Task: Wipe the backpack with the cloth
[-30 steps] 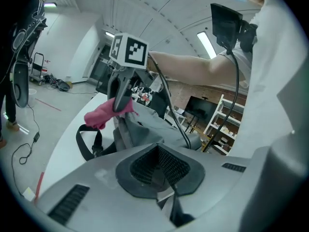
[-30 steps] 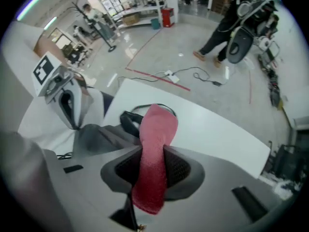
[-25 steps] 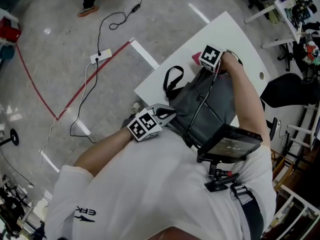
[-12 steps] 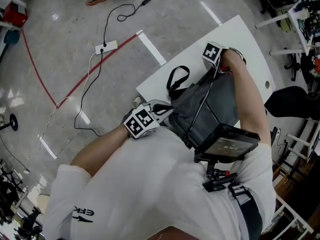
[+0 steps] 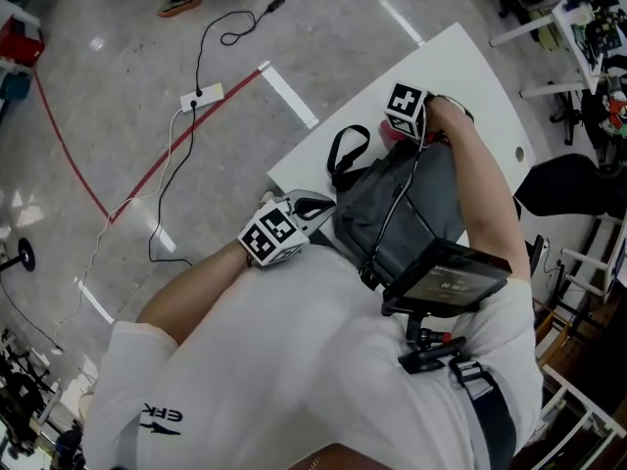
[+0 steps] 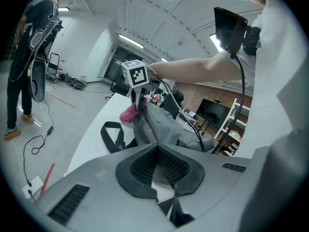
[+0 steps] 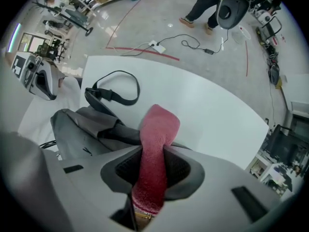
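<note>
Head view: a soft grey fabric backpack (image 5: 402, 213) is laid on a smooth white table (image 5: 470, 62), with its black webbing strap (image 5: 343, 153) looped flat beside it. The right gripper (image 7: 153, 170) is clamped on a fuzzy pink cloth (image 7: 157, 144), whose rounded end is held at the backpack's far end. The left gripper (image 6: 159, 166) is closed on nothing, its black mesh-textured pads (image 6: 142, 166) pressed together, just beside the backpack's near end.

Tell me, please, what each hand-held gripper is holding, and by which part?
The right hand-held gripper is shut on the cloth, clamping its near half; the far end sticks out free. The left hand-held gripper is shut, holding nothing.
</note>
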A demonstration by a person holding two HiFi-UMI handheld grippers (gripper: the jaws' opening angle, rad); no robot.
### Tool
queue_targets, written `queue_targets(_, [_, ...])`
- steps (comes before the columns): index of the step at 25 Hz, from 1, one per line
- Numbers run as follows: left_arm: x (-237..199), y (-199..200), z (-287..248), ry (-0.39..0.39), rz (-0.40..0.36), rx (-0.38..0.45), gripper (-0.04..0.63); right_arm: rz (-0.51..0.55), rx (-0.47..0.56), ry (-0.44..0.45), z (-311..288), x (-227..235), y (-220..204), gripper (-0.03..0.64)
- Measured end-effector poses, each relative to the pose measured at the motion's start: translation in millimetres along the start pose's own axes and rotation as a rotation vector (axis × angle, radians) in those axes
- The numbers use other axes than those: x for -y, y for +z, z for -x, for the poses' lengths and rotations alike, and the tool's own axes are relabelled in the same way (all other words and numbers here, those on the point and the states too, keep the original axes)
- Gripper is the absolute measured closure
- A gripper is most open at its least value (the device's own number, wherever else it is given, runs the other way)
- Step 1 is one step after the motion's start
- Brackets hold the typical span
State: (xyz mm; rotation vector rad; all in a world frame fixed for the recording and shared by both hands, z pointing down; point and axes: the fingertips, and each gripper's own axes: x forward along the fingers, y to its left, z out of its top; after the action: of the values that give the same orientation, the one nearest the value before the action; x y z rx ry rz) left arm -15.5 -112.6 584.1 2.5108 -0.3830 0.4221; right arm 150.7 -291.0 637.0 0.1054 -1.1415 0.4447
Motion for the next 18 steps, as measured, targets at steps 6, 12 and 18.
queue_targets(6, [-3, 3, 5, -0.007, -0.007, 0.003, 0.592, 0.072, -0.014, 0.063, 5, -33, 9, 0.508])
queue_targets(12, [-3, -3, 15, -0.011, -0.007, 0.016, 0.592, 0.168, -0.029, 0.083, 8, -72, 26, 0.508])
queue_targets(18, [-2, -6, 20, -0.018, -0.007, 0.021, 0.592, 0.212, -0.050, 0.026, 16, -82, 33, 0.509])
